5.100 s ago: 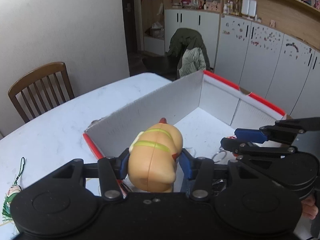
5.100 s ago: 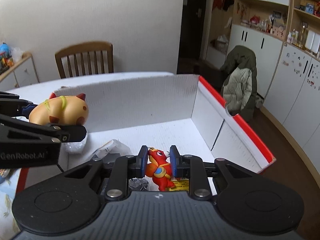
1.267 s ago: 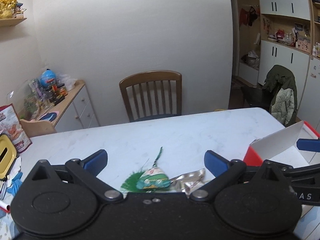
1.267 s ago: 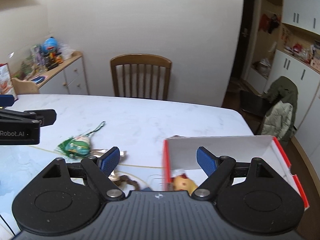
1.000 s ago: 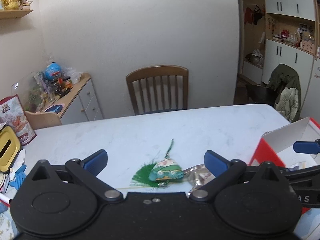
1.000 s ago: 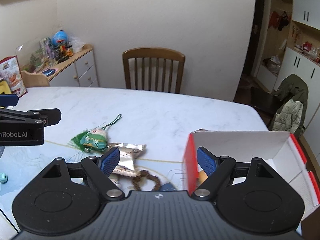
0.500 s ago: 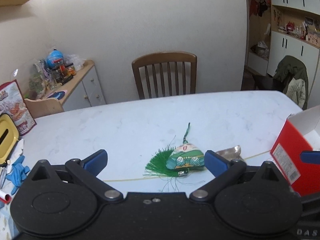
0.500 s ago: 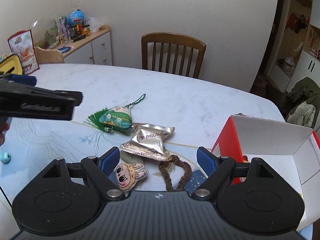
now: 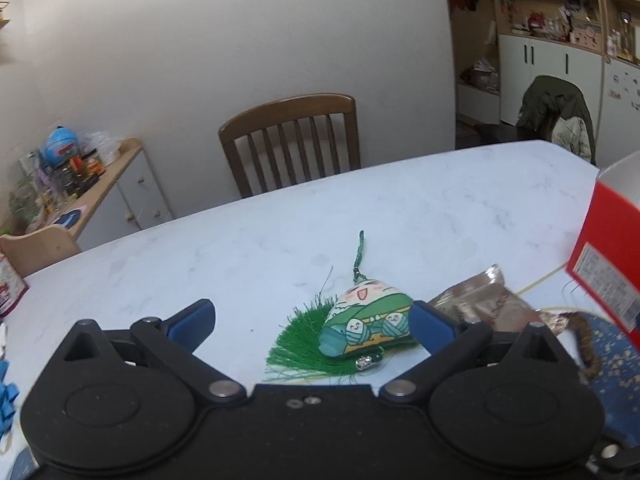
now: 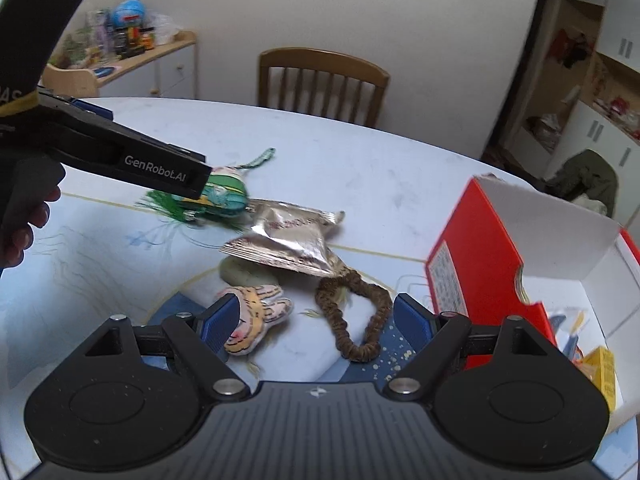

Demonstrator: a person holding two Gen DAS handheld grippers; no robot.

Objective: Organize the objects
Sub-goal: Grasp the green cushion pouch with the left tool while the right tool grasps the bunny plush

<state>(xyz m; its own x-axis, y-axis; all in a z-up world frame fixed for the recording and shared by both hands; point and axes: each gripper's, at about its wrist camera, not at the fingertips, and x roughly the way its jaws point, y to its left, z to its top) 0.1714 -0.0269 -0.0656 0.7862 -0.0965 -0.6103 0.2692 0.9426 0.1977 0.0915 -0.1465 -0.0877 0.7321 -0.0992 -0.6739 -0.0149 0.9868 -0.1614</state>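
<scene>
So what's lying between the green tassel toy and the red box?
In the right wrist view, a silver foil packet lies between the green tassel toy and the red box, with a brown scrunchie nearer the camera.

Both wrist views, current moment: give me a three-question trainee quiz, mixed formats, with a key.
1. True or false: the left gripper is closed on the green tasselled charm.
2. Multiple choice: what lies between the right gripper's open fingers? A) the silver foil packet B) the brown hair scrunchie C) a cup
3. Fill in: the red box stands to the ____ of the loose items in the right wrist view.

Key: 1. False; its fingers are spread, with the charm lying between them by the right finger. 2. B. 3. right.
</scene>
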